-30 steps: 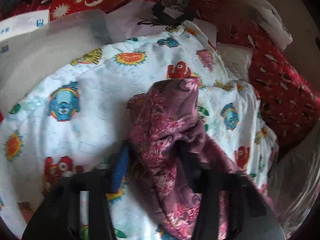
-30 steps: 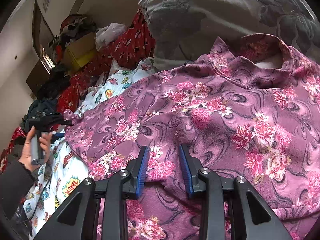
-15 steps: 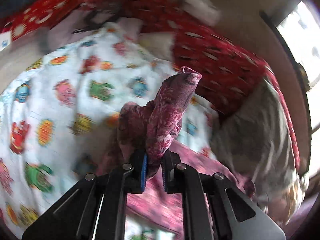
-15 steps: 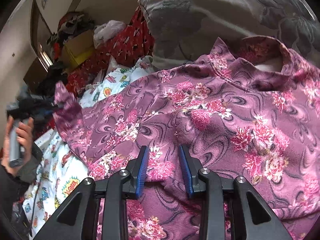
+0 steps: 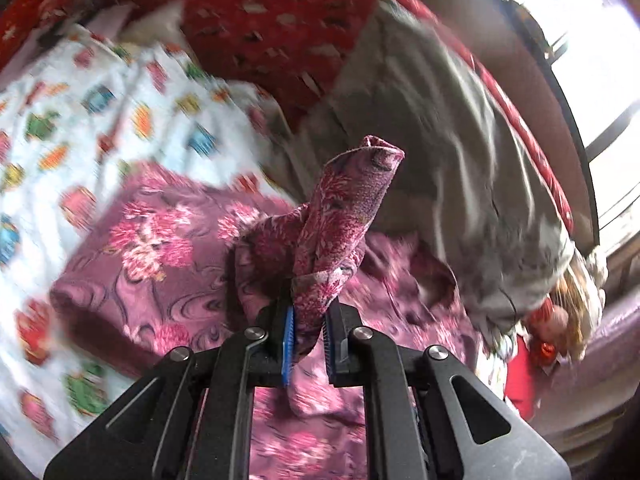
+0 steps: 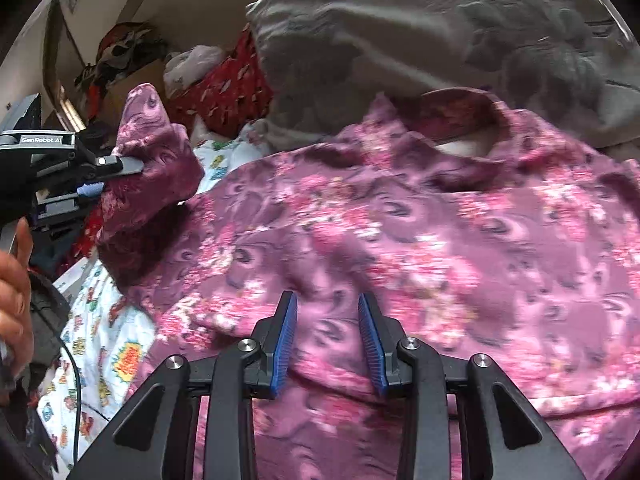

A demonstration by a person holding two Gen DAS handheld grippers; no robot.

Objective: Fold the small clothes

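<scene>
Nearest the right camera, at six o'clock, the right gripper [image 6: 328, 344] rests with its jaws parted about halfway, both blue pads [image 6: 286, 340] pressed onto the purple flowered top [image 6: 400, 240] without pinching any of it; it looks to be pinning the cloth down. The top lies spread across the bed, collar toward one o'clock, over the cartoon-print sheet [image 6: 120, 360] that shows at seven o'clock.

The fold looks barely begun: one sleeve is lifted, nothing is laid over yet, and the body is still flat and open. What is left, by my reading, is bringing that sleeve across, doing the other side, then folding the length.

At nine o'clock the left gripper [image 6: 100, 176] is clenched on the sleeve [image 6: 152, 160], which stands up from it in a bunched peak. Its own camera shows the same: jaws nearly together on the sleeve [image 5: 344, 216] at six o'clock. Farther off, a grey blanket [image 6: 440, 40] fills twelve o'clock, red bedding [image 6: 228, 88] beside it.
</scene>
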